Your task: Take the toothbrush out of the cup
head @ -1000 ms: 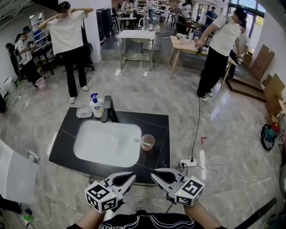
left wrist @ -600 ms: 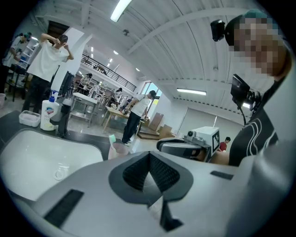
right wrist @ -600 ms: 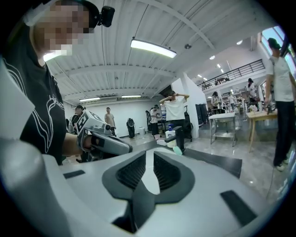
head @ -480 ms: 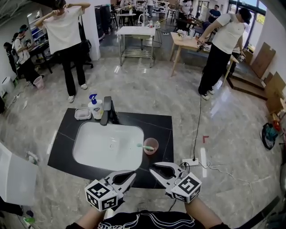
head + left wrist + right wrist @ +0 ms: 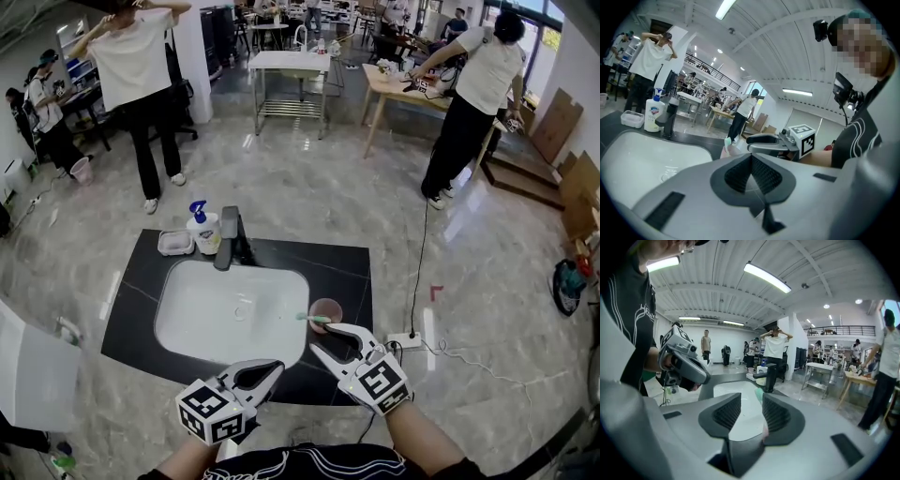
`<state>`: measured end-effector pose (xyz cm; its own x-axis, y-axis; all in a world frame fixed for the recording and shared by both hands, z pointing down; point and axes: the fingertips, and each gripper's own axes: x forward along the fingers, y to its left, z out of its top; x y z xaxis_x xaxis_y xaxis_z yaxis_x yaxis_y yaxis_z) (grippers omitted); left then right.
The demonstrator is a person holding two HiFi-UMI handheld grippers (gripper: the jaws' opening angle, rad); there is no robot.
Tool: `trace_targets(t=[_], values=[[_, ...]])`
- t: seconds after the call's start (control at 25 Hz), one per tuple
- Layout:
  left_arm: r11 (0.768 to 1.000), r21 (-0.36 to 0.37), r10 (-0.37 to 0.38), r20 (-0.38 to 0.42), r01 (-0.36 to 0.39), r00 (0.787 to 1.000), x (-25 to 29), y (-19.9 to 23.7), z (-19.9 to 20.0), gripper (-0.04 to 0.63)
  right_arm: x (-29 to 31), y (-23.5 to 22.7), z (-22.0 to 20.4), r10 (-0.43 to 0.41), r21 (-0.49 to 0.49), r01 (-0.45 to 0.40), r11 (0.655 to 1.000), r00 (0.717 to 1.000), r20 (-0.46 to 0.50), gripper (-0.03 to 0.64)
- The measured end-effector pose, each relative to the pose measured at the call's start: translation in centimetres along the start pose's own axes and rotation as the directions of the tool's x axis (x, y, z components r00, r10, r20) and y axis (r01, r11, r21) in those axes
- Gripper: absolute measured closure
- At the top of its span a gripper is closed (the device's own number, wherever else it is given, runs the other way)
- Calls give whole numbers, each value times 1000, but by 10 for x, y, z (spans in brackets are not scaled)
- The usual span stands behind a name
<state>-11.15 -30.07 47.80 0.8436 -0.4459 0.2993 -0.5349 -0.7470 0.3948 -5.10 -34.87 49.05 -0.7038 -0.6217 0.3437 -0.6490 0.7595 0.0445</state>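
The jaws of your right gripper [image 5: 749,404] have just been opening and stand wide apart. Their pads press on nothing. In the right gripper view, the pale green head of the toothbrush [image 5: 759,394] shows in the gap, just beyond the tips, with a sliver of the pink cup [image 5: 764,431] low beside the right-hand jaw. From the head view, the toothbrush [image 5: 313,319] leans out of the cup [image 5: 326,307] toward the white sink basin [image 5: 225,319], and the cup stands on the black countertop [image 5: 141,305] at the basin's right edge, just ahead of that gripper.

Your left gripper [image 5: 751,157] has its jaws pressed together on nothing, and it hangs near the counter's front edge.

The step in hand looks like the approach to grasp. Straddle the handle below the bristles, not the cup's rim, and close only once both pads flank it. Draw it out along its lean, or the light cup will likely tip. Your left gripper could steady the cup if it rocks.
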Motion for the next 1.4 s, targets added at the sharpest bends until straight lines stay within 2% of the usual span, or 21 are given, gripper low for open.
trace_targets(t=[0.16, 0.32, 0.4, 0.64, 0.92, 1.08, 1.4], values=[[1000, -7, 10, 2, -10, 1000, -4, 5, -1, 592, 15, -9, -10, -34, -97, 27, 995, 997, -67, 488], [1000, -21, 19, 2, -19, 1000, -7, 8, -3, 592, 30, -20, -22, -102, -232, 66, 970, 984, -144, 488], [999, -26, 25, -2, -25, 1000, -10, 11, -5, 592, 38, -25, -27, -125, -262, 78, 962, 978, -167, 488], [998, -48, 45, -2, -45, 999, -18, 17, -11, 592, 55, -28, -45, -149, -319, 70, 945, 962, -230, 489], [995, -76, 64, 8, -63, 998, -25, 23, -16, 592, 61, -29, -48, -171, -351, 76, 933, 953, -250, 492], [994, -81, 72, 15, -71, 997, -27, 27, -17, 592, 63, -34, -50, -195, -357, 98, 929, 949, -247, 561], [991, -94, 95, 28, -92, 995, -30, 32, -18, 592, 63, -38, -49, -213, -363, 120, 924, 950, -228, 577]])
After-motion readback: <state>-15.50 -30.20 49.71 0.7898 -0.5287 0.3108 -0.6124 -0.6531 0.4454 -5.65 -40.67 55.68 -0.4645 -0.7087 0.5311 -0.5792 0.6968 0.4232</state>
